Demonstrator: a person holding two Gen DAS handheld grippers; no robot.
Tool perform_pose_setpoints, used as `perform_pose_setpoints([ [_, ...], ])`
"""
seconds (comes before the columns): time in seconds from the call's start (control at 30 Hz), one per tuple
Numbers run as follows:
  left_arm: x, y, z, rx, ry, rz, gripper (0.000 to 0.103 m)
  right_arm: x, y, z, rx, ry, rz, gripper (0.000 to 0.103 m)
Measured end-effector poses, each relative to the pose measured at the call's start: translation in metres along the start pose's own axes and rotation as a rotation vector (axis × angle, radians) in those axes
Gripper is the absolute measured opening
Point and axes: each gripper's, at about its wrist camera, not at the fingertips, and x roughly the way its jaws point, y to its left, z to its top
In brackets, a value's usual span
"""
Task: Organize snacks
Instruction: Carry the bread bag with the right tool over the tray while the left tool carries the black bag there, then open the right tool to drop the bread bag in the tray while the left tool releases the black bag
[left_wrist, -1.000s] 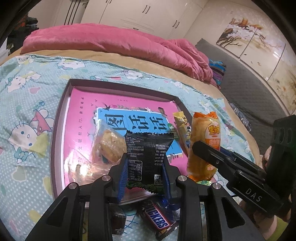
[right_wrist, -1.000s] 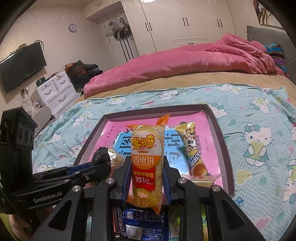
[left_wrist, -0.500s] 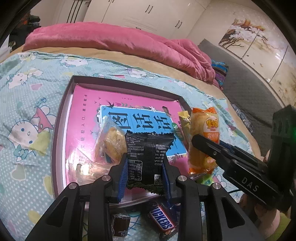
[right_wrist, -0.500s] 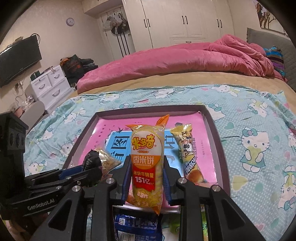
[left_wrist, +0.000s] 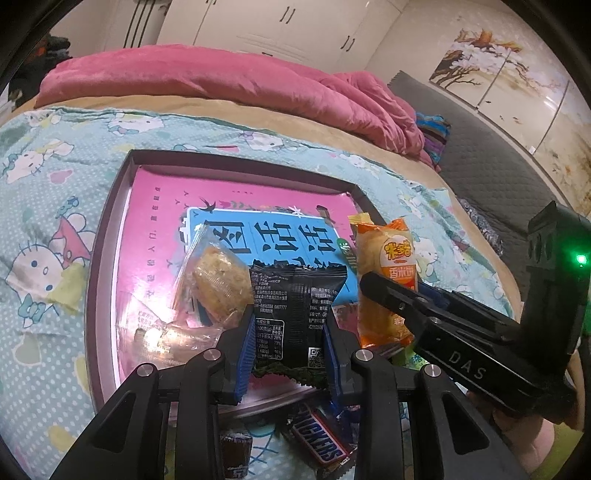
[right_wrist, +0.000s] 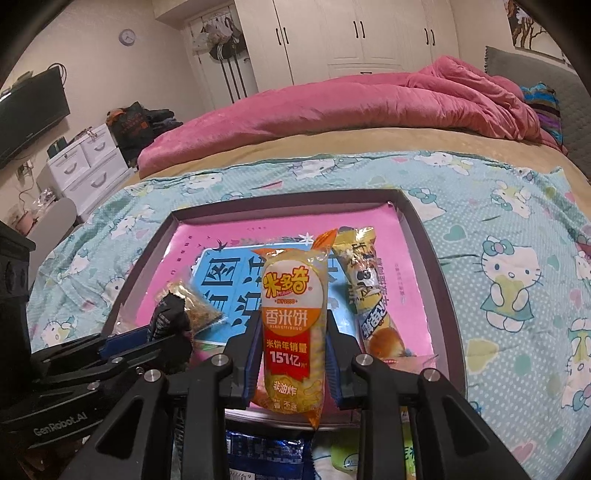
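Left claw (left_wrist: 288, 347): clamped on black snack packet (left_wrist: 297, 314). Right claw (right_wrist: 293, 354): clamped on upright rice-cracker pack (right_wrist: 293, 317). Pink-lined tray (right_wrist: 424, 243) at 12 o'clock of both.

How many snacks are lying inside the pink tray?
3 that I can see: a clear-wrapped pastry and a clear wrapper on one side, a long yellow packet opposite. The grippers may hide more.

A shallow tray (left_wrist: 110, 236) with a dark brown rim and a glossy pink floor bearing a blue panel with black characters. It lies on a pale turquoise sheet (right_wrist: 498, 229) dotted white with cartoon cats. A black snack packet (left_wrist: 295, 314) carries white print; a yellow-and-orange rice cracker pack (right_wrist: 293, 317) has a red band. Behind, a pink quilt (right_wrist: 369, 107).
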Motion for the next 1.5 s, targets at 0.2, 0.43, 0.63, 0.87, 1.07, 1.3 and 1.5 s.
perform_pose_setpoints([
  [0.2, 0.001, 0.003, 0.0, -0.005, 0.001, -0.009, 0.033, 0.003, 0.002, -0.002, -0.004, 0.001, -0.007, 0.03],
  [0.43, 0.002, 0.003, 0.001, -0.003, -0.004, -0.001, 0.033, 0.007, -0.008, -0.001, 0.023, 0.014, -0.045, 0.03],
  [0.63, 0.003, 0.004, 0.002, -0.005, 0.0, -0.008, 0.033, 0.007, -0.007, -0.001, 0.009, 0.013, -0.051, 0.03],
  [0.87, 0.004, 0.005, 0.003, -0.01, 0.002, -0.02, 0.033, 0.006, -0.007, -0.001, 0.011, 0.013, -0.055, 0.03],
  [1.07, 0.004, 0.004, 0.001, 0.005, 0.003, -0.027, 0.034, 0.004, -0.007, -0.003, 0.014, 0.013, -0.048, 0.03],
  [1.3, 0.004, 0.001, 0.001, 0.008, 0.01, -0.041, 0.034, 0.0, -0.007, -0.006, 0.017, 0.02, -0.03, 0.032],
  [1.5, 0.004, -0.003, -0.001, 0.016, 0.015, -0.051, 0.034, -0.004, -0.008, -0.007, 0.022, 0.016, -0.031, 0.034],
])
